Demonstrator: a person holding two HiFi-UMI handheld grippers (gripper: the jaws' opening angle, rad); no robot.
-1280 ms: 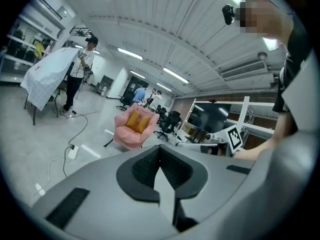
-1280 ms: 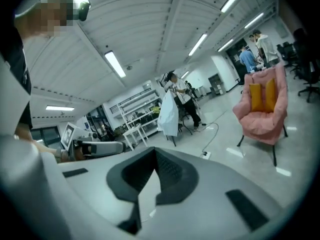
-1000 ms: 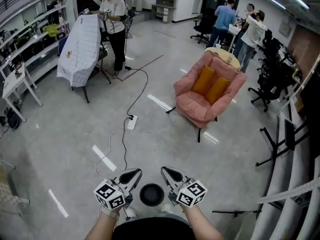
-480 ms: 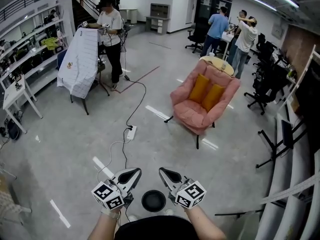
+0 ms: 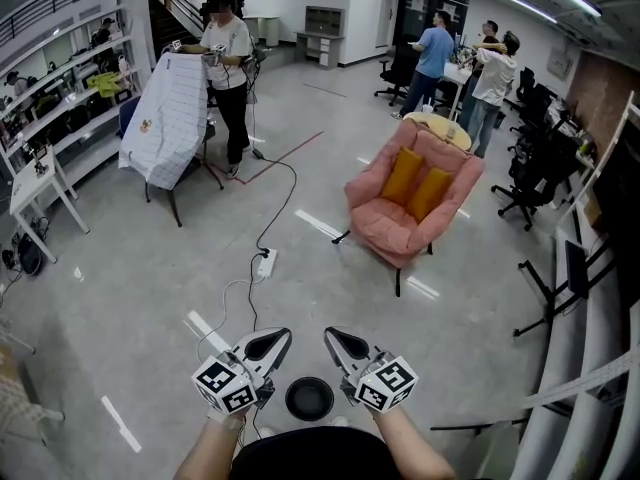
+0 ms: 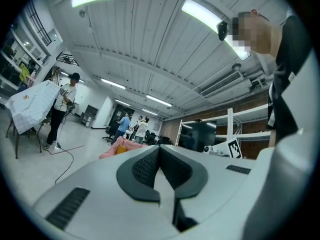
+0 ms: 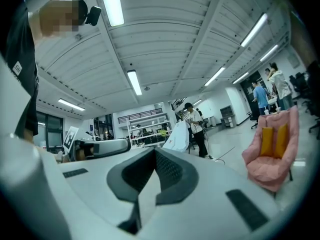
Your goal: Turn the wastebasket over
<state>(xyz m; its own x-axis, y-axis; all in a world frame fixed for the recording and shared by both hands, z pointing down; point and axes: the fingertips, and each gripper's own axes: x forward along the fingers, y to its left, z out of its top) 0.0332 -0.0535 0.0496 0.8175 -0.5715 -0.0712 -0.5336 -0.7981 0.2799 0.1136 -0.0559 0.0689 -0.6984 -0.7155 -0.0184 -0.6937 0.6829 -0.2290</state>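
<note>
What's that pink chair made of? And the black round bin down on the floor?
Pink armchair: looks like soft padded fabric with a matte finish. Its edges are puffy and rounded and nothing on it shines.
Wastebasket: probably plastic, black, with a smooth, even round rim. It is seen only from above, so thin metal can't be ruled out.

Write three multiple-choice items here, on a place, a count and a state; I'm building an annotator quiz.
1. Where is the black wastebasket? A) on a shelf B) on the floor between left tool and right tool C) on a desk
2. How many orange cushions lie on the pink armchair? A) one B) two C) four
3. How do both tools' jaws stand? A) wide apart B) shut on the wastebasket C) shut, empty
Key: 1 B, the head view shows it there; 2 B, two side by side; 3 C, jaws meet, nothing between.
</note>
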